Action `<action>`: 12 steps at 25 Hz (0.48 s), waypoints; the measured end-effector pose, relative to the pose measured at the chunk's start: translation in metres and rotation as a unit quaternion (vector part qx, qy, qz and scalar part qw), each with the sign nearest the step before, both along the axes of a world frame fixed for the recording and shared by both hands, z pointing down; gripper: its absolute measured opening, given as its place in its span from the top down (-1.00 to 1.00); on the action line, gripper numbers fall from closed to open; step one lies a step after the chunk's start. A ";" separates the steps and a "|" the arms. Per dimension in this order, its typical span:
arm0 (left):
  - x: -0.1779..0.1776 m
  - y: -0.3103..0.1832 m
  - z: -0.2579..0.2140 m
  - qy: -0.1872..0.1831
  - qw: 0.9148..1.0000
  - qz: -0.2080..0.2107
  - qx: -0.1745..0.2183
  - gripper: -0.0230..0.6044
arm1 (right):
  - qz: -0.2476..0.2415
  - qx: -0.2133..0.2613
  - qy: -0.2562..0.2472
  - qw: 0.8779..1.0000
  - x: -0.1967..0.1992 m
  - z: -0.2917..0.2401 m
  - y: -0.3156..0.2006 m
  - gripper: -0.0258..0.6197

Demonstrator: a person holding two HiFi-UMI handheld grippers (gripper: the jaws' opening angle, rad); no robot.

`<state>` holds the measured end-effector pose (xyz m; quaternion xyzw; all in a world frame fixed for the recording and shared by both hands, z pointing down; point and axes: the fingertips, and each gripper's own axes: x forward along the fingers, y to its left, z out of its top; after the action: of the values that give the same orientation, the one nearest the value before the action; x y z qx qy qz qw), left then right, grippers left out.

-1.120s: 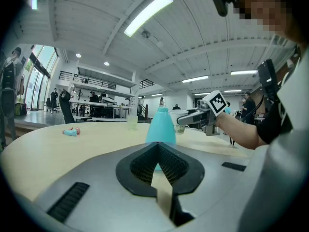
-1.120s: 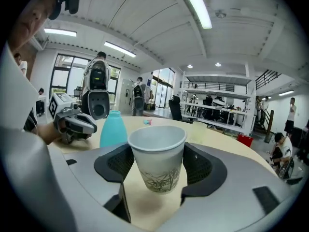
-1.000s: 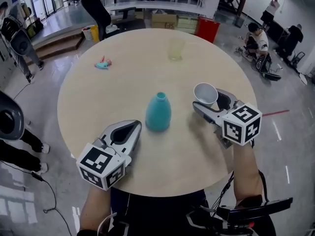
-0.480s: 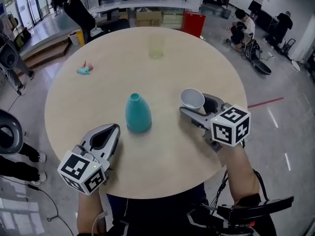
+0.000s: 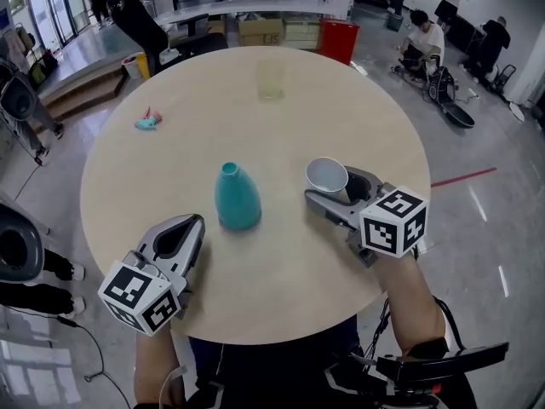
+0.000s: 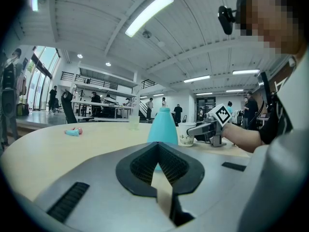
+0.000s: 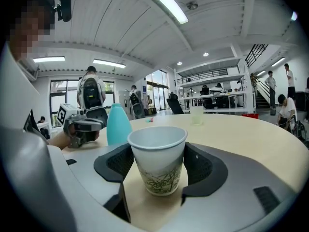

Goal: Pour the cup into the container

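Right gripper (image 7: pixel 157 164): fingers clamp the paper cup (image 7: pixel 157 149), upright.
Left gripper (image 6: pixel 157 146): fingers closed on nothing.
Head view alone: paper cup's mouth, pale inside, contents unclear.
Container (image 5: pixel 236 197): teal, upright mid-counter (image 5: pixel 170 169), narrow mouth, contents hidden; paper cup at its 3 o'clock, apart.
Clear cup (image 5: pixel 271 81): counter's 12 o'clock.

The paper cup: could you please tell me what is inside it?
In the head view the paper cup shows only a pale inner wall, with no contents discernible. Seen from the right gripper, the cup's own wall hides the bottom.
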<state>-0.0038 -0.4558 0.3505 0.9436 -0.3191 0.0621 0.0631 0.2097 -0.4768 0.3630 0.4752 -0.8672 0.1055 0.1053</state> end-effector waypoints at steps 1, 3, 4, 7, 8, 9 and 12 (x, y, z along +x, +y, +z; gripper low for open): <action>0.000 0.000 0.002 0.000 1.000 -0.002 0.000 0.93 | -0.002 0.000 0.001 1.000 0.000 0.002 0.000 -0.06; -0.001 0.000 0.001 -0.002 1.000 -0.005 0.000 0.93 | -0.006 0.000 0.006 1.000 -0.002 0.001 0.001 -0.06; -0.001 0.000 -0.001 -0.002 1.000 -0.006 -0.001 0.93 | -0.007 0.000 0.008 1.000 -0.002 -0.001 0.001 -0.06; -0.001 -0.001 -0.006 -0.001 1.000 -0.013 -0.003 0.93 | -0.003 0.003 0.009 1.000 -0.001 -0.006 0.005 -0.07; -0.002 -0.001 -0.007 -0.002 1.000 -0.020 -0.002 0.93 | 0.001 0.005 0.007 1.000 0.000 -0.008 0.006 -0.07; -0.003 -0.002 -0.007 -0.002 1.000 -0.028 -0.001 0.93 | 0.005 0.009 0.005 1.000 0.002 -0.011 0.008 -0.07; -0.007 -0.004 -0.007 0.001 0.999 -0.048 0.005 0.93 | 0.018 0.021 0.005 1.000 0.007 -0.015 0.013 -0.07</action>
<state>-0.0111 -0.4596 0.3437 0.9274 -0.3645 0.0566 0.0614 0.2171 -0.4643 0.3481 0.4929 -0.8602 0.0867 0.0978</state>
